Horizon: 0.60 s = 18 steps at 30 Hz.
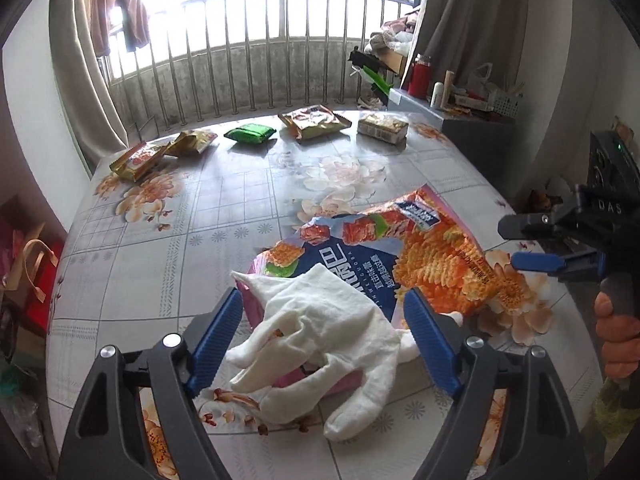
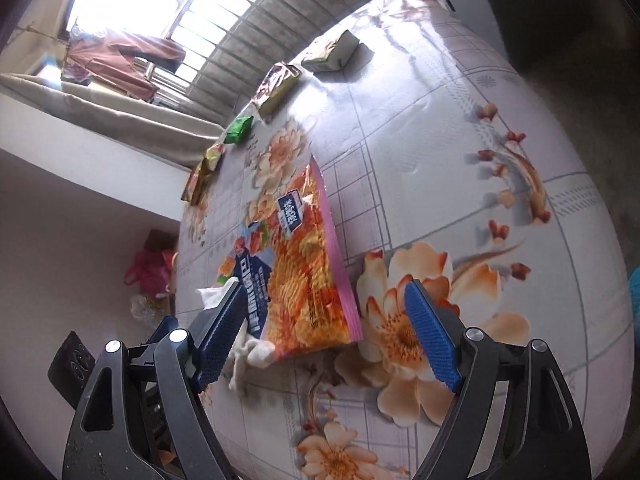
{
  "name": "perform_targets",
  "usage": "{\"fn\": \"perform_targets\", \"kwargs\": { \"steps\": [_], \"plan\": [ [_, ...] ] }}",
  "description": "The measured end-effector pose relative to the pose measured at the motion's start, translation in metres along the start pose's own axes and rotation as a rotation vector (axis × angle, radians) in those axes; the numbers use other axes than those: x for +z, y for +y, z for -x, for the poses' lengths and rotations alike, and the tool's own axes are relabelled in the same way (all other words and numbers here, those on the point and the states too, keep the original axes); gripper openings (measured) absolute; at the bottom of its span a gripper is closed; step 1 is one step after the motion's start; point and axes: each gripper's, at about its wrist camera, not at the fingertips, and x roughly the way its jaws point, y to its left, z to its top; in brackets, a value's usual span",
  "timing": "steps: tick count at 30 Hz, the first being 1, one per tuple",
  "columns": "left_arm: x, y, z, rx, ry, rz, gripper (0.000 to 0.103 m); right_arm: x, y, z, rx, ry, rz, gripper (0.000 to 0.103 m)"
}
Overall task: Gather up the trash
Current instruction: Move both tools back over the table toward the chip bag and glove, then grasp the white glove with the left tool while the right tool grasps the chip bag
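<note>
Left gripper (image 1: 324, 332) has its jaws spread wide around a crumpled white tissue (image 1: 320, 340) low in the frame, pads not pressing it, gripping nothing. The tissue lies partly over a big orange snack bag (image 1: 420, 252) on the floral tablecloth (image 1: 168, 248). Right gripper (image 2: 332, 332) is wide open too and empty, over the bag's near corner. Small snack packets (image 1: 308, 120) line the far edge.

The left gripper (image 1: 324, 334) is hovering with jaws wide around a white tissue (image 1: 320, 344) lying on the orange snack bag (image 1: 400, 256), pads not pressing it.
</note>
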Motion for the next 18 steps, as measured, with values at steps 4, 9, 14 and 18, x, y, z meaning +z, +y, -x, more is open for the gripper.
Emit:
{"fn": "perform_targets", "kwargs": {
  "steps": [4,9,14,18],
  "plan": [
    [-0.005,-0.002,-0.023,0.037,0.072,-0.01,0.073,0.009,-0.001,-0.018,-0.013,0.047,0.008,0.073],
    [-0.011,-0.002,-0.033,0.071,0.112,-0.008,0.065,0.012,0.001,-0.021,0.006,0.061,0.019,0.064],
    [-0.016,-0.002,-0.036,0.081,0.119,0.001,0.061,0.009,0.006,-0.026,0.022,0.092,0.039,0.05],
    [-0.017,-0.002,-0.035,0.094,0.112,-0.001,0.058,0.006,0.01,-0.031,0.004,0.102,0.059,0.039]
  ]
}}
